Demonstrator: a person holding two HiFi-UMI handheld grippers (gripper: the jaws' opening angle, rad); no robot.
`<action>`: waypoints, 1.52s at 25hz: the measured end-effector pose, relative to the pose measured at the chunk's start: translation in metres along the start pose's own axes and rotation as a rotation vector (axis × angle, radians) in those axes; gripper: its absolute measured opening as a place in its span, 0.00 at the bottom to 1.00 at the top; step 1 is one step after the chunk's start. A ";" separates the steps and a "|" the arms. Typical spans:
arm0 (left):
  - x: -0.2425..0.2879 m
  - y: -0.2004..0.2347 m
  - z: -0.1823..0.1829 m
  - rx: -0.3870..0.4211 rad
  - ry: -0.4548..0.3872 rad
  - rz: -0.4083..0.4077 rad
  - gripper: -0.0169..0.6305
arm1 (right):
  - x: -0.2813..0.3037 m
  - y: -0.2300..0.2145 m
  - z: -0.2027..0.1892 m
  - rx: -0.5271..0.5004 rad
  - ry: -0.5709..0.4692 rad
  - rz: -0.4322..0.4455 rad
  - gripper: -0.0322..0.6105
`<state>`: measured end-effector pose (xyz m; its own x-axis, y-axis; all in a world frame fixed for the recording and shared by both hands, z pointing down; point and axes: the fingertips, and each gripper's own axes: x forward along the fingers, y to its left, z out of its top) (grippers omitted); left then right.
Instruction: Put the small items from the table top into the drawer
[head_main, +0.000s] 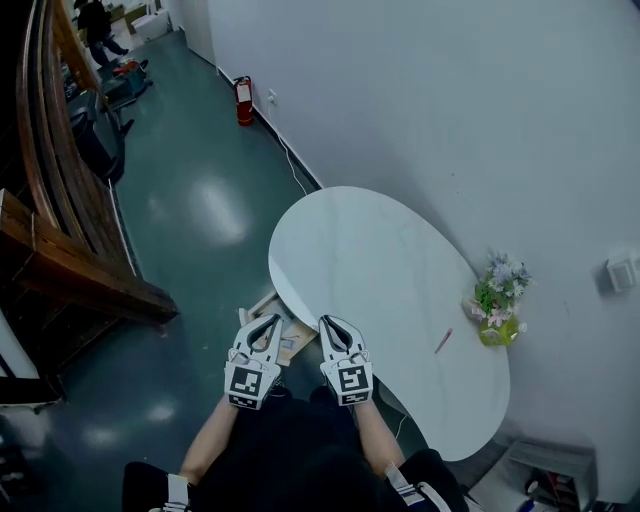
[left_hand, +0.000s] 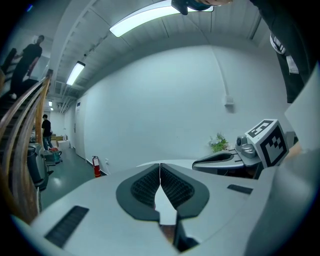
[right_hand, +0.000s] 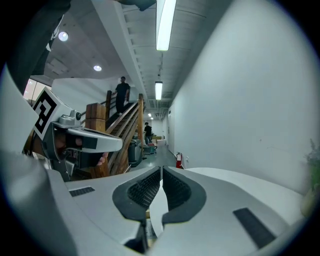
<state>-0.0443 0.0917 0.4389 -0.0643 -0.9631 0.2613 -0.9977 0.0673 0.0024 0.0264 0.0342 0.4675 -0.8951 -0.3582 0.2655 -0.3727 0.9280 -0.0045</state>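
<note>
Currently both pairs of jaws are pressed together with nothing between them; left gripper (left_hand: 160, 172) and right gripper (right_hand: 161, 175) hang side by side just off the table's (head_main: 370, 250) near edge. One small item visible: a slim pink stick (head_main: 443, 341), perhaps a pen, lying flat near the wall-side edge, just beside the flower pot (head_main: 498, 330). Its long axis slants from the table's middle toward the wall; which end leads, too small to tell. Judgement: open the right jaws first, close across its width at mid-length. What looks like the open drawer (head_main: 285, 335) sits below the near edge.
</note>
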 end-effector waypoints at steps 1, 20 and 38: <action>0.004 -0.006 0.002 0.006 -0.002 -0.018 0.06 | -0.004 -0.006 -0.001 0.004 0.001 -0.019 0.11; 0.084 -0.175 0.015 0.112 0.007 -0.458 0.06 | -0.150 -0.131 -0.048 0.126 0.037 -0.481 0.11; 0.141 -0.314 0.011 0.167 0.072 -0.745 0.06 | -0.265 -0.216 -0.101 0.249 0.099 -0.776 0.11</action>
<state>0.2600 -0.0680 0.4639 0.6219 -0.7189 0.3106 -0.7673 -0.6387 0.0581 0.3690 -0.0609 0.4956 -0.3388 -0.8673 0.3648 -0.9308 0.3656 0.0047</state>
